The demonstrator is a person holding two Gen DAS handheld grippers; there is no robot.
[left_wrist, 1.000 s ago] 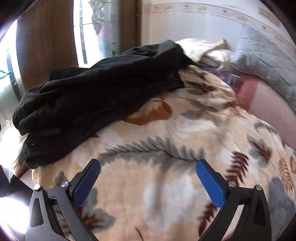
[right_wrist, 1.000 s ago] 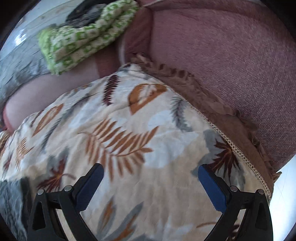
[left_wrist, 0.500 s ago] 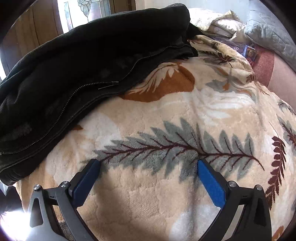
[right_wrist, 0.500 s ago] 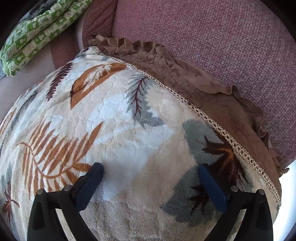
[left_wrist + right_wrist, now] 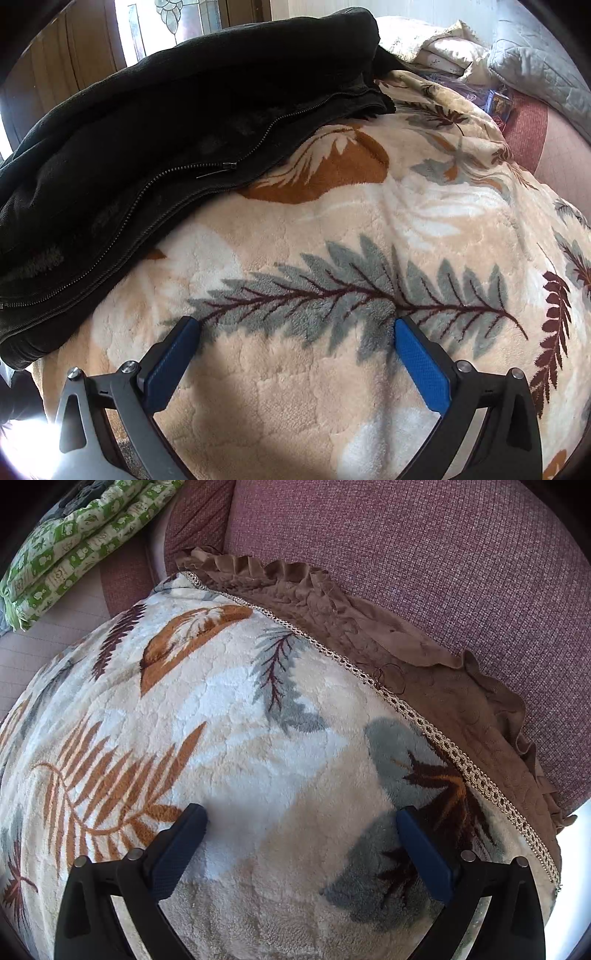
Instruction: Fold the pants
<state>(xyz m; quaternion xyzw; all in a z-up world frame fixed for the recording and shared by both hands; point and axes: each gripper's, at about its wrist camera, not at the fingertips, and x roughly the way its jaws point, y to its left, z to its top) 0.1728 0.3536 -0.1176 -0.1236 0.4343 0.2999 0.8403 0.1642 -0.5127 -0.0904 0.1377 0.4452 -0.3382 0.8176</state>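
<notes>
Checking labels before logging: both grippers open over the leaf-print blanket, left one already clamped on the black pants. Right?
Not quite. The left gripper holds nothing: its jaws are spread wide over the leaf-print blanket, and the black pants lie apart from it, up and to the left in the left wrist view. The right gripper is open over the blanket too.

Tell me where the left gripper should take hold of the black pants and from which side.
Grip the black pants at the near folded edge along the zipper, coming from the blanket side. That edge lies raised and stacked on the blanket, nearest the open left gripper, so one finger could likely slide under it. The right gripper faces away.
</notes>
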